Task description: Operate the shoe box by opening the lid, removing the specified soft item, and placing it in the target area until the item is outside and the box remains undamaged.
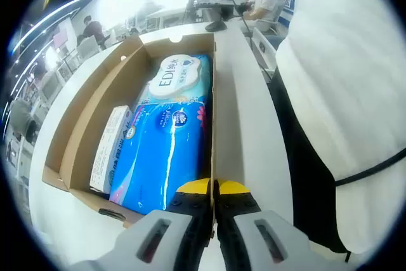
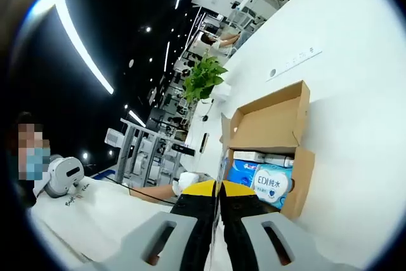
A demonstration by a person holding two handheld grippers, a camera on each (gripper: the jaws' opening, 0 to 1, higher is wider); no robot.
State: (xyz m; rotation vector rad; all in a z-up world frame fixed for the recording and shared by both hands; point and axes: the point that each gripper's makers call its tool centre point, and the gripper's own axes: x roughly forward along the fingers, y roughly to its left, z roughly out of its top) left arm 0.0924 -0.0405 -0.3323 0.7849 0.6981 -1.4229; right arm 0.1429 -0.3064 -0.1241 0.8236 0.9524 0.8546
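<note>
Reaching into the open shoe box (image 1: 76, 138) on the white tabletop (image 1: 244, 125): jaws of left hand-held gripper (image 1: 214, 190) and right hand-held gripper (image 2: 217, 188) together, empty; best parted wide, then closed on a loose fold of wrapper, clear of cardboard walls. Blue soft pack (image 1: 166, 150) glossy, pliable, lying inside beside a slim white carton (image 1: 110, 147); lid (image 2: 269, 118) raised.

Open-plan office or lab, white desks (image 1: 244, 93), ceiling strip lights (image 2: 76, 36), potted plant (image 2: 203, 77)
</note>
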